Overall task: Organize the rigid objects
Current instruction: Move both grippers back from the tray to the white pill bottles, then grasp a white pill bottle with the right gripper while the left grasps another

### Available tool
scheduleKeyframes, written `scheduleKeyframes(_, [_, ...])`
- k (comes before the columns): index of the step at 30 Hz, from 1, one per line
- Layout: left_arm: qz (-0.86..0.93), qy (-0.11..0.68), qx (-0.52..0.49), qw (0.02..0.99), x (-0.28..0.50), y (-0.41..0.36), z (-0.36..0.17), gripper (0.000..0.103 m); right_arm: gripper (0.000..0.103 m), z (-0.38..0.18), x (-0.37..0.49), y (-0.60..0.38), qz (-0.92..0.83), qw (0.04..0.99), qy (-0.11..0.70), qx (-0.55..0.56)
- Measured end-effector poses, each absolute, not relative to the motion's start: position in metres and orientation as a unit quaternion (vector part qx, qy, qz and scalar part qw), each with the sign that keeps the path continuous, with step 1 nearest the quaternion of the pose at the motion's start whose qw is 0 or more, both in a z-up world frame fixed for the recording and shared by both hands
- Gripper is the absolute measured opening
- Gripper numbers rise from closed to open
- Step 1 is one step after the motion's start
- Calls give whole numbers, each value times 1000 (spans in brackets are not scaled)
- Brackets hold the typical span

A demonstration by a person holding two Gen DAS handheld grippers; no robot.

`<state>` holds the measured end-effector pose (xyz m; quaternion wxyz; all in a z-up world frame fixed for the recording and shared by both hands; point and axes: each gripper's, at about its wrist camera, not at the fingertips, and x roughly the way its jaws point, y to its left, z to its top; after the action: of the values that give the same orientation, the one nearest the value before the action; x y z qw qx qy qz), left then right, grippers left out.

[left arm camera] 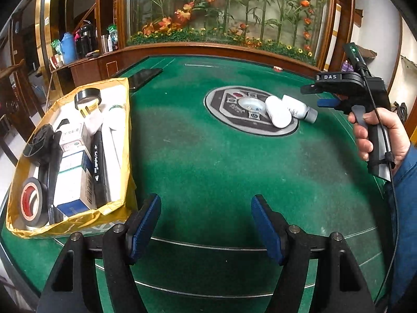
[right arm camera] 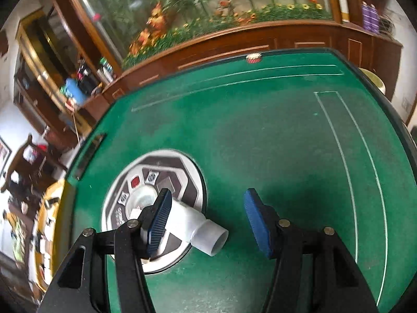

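Both grippers' jaws are held open over bare green felt. Just left of the right gripper, a white bottle lies on the round centre panel, cap pointing near-right. The left gripper is flanked by a filled yellow tray.

green felt table carries a yellow tray, two white bottles and a dark tablet.

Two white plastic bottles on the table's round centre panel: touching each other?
Touching. Left wrist view: the plain white bottle lies against the grey-capped white bottle, no green felt showing between them.
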<state>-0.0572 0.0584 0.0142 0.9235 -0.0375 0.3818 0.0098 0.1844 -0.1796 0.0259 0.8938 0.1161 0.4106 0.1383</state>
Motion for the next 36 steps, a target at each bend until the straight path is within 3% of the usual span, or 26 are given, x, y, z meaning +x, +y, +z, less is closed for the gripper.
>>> scheduleKeyframes(6, [6,386,-37,922,-56,57,13,75,58,15,182,-161,179,881,429,90])
scheduleKeyframes(15, [5,393,-31,919,-55,53,11,75,33,6,172,-131,190,871,454,15])
scheduleKeyframes(28, [-23,390,-35,920,-34,33,35,75,33,20,95,-170,169,875,448,74])
scheduleKeyframes(36, [-51,412,-46,909,24,-1,60,75,33,15,84,-193,163,879,437,101])
